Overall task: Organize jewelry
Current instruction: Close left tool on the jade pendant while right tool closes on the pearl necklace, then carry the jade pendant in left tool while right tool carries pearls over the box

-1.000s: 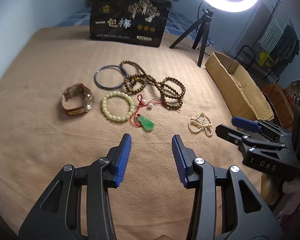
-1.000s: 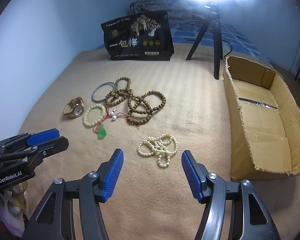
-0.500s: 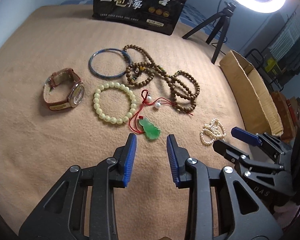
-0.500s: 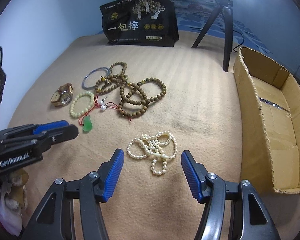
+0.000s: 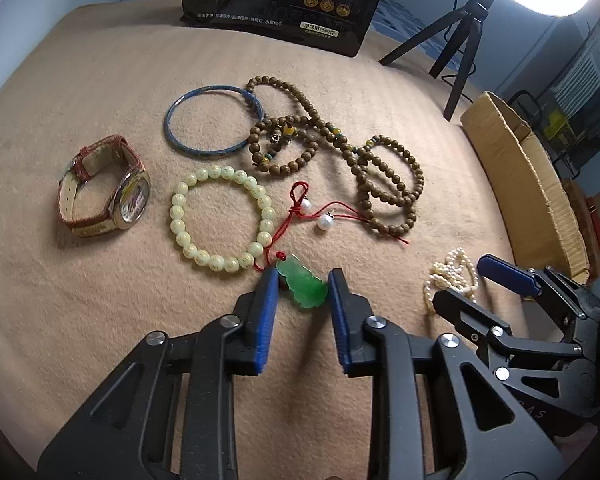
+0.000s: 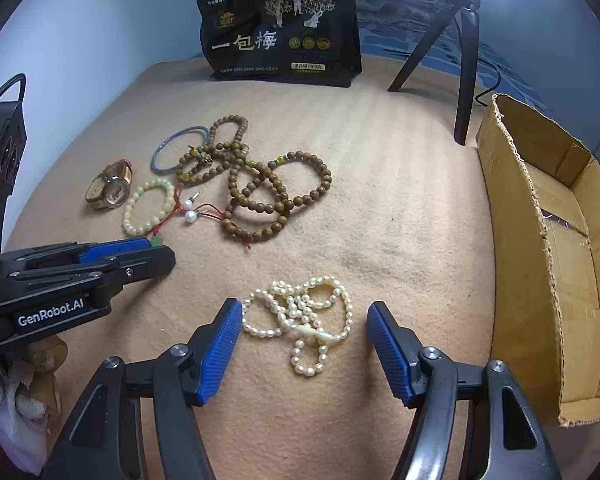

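We have the left gripper (image 5: 302, 294) low on the tan blanket (image 5: 80, 320), jaws part-open and straddling the green jade pendant (image 5: 303, 287) without clamping it, presumably to lift it clear of its red cord (image 5: 296, 210). Our right gripper (image 6: 304, 340) is spread wide around the pearl strand (image 6: 300, 320), gripping nothing. Both seem staged for the open cardboard box (image 6: 572, 280) to the right.

Count: one wristwatch (image 5: 108, 196), one blue bangle (image 5: 214, 120), one pale bead bracelet (image 5: 222, 224), one tangle of wooden beads (image 5: 332, 160) (strand count unclear), two loose pearls (image 5: 325, 222) on the cord.
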